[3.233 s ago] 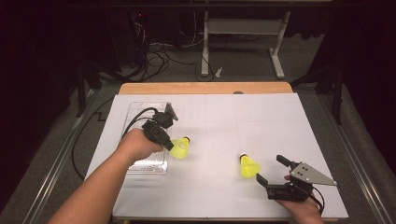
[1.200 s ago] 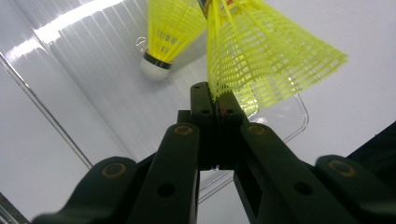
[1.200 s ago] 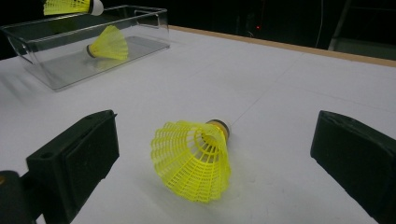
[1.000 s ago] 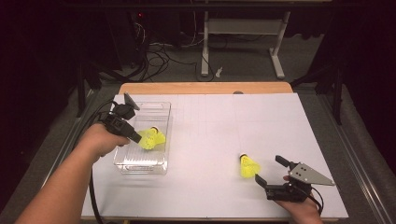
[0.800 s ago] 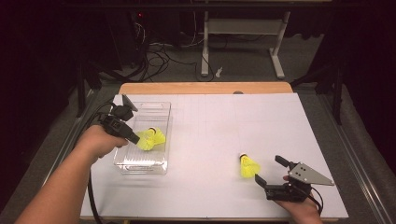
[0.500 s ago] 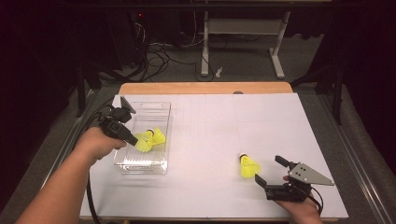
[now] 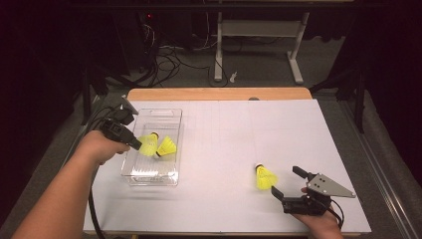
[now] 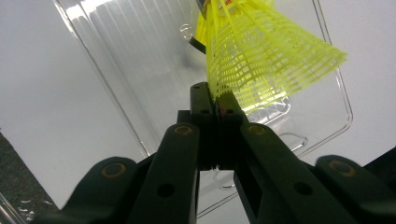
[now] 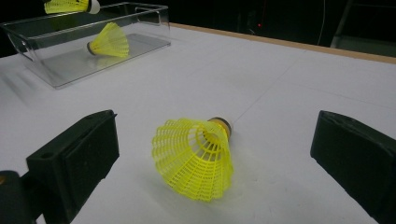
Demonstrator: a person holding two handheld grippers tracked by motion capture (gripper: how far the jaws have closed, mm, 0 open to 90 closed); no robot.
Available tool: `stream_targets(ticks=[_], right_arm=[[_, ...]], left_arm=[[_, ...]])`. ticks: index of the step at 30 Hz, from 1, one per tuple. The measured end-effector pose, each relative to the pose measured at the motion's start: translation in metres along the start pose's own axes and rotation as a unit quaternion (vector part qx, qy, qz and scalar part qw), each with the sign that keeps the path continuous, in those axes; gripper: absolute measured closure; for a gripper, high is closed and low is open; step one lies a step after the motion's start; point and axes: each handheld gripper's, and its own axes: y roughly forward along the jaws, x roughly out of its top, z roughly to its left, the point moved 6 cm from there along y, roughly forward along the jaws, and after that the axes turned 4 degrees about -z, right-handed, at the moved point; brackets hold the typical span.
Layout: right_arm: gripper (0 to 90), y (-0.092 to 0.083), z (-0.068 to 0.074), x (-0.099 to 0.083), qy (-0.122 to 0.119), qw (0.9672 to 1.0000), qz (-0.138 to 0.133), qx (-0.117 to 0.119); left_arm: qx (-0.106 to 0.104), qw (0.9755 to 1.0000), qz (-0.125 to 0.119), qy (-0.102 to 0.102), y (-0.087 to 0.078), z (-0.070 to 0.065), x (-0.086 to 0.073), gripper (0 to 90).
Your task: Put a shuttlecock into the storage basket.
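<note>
Left hand-held gripper (image 7: 135, 144) poised over the clear plastic container (image 7: 130, 171) at the left side of the white-covered desk (image 7: 224, 134), jaws pinched together on the skirt edge of a yellow shuttlecock (image 7: 147, 143). In the left gripper view, same held shuttlecock (image 8: 261, 56) flaring up and to the right from the closed black tips, mesh skirt wide, container floor behind it. Second yellow shuttlecock (image 7: 167, 147) lying on its side inside the container, just beside the held one; whether the two touch, impossible to tell. In the right gripper view, both seen far off at upper left: the lying one (image 9: 108, 41) on the container floor, the held one (image 9: 70, 5) above the container's rim (image 9: 46, 28). Right hand-held gripper (image 7: 285, 180) low at the near right of the desk, jaws wide apart, nothing between the pads. Third yellow shuttlecock (image 7: 264, 177) lying on the desk just beyond those jaws, apart from both, cork end pointing away from the gripper. In the right gripper view, that shuttlecock (image 9: 196, 156) resting tilted on the desk between the two spread jaws, open skirt toward the camera, cork tip behind. Left forearm (image 7: 54, 194) reaching in from the bottom left, cable (image 7: 92, 209) trailing beside it.
</note>
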Motion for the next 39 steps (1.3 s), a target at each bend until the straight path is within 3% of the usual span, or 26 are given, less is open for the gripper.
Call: stream_targets(ticks=[7,21,39], right_arm=[[1.7,0.0,0.0,0.0,0.001,1.0,0.0,0.001],[1.8,0.0,0.0,-0.001,0.003,1.0,0.002,0.003],[1.9,0.0,0.0,-0.001,0.004,1.0,0.004,0.004]], left_arm=[[0.009,0.9998,-0.007,-0.016,-0.001,0.009,0.009,89.1],[0.016,0.9992,-0.001,-0.038,0.026,0.024,0.014,89.0],[0.03,0.9984,0.004,-0.047,0.045,0.034,0.019,88.9]])
